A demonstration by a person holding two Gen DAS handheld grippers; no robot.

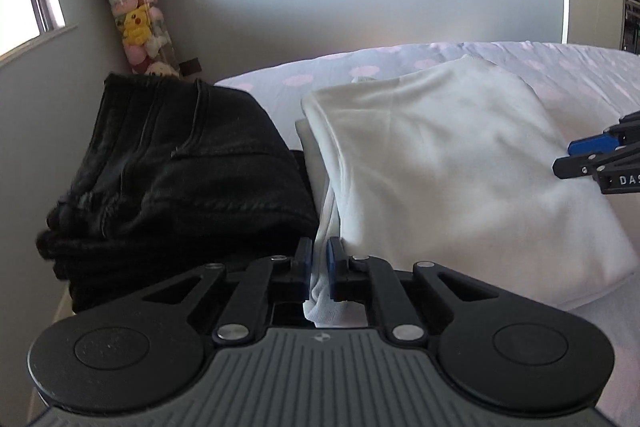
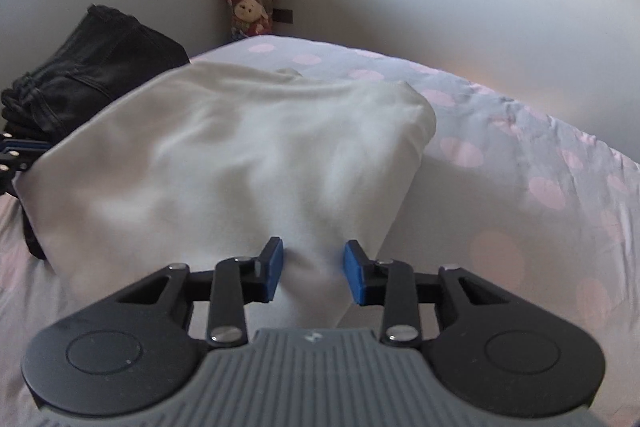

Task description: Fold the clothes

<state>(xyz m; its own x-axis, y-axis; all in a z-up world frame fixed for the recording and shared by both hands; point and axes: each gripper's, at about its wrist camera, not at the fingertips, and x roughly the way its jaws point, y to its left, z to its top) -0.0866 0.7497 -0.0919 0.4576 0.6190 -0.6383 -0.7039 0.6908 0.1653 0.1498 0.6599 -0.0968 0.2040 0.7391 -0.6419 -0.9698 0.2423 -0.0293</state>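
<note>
My left tool (image 1: pixel 319 269) pinched white garment (image 1: pixel 440 163) edge; right tool (image 2: pixel 314 271) gripped bunched fold. Black jeans (image 1: pixel 172 163) stacked; white fold unfinished.

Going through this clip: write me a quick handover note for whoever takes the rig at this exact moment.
Left gripper: shut on the near left edge of the white garment.
Right gripper: jaws partly closed on a bunch of the same garment's near right edge; the pads look to be pressing the cloth.
The white garment lies folded into a rough rectangle on the spotted bedsheet.
The black folded clothes are stacked just to its left.
Done: the black pile, and at least one fold of the white piece.
Left, probably: finish or place the white garment, perhaps beside or on the black stack.
</note>
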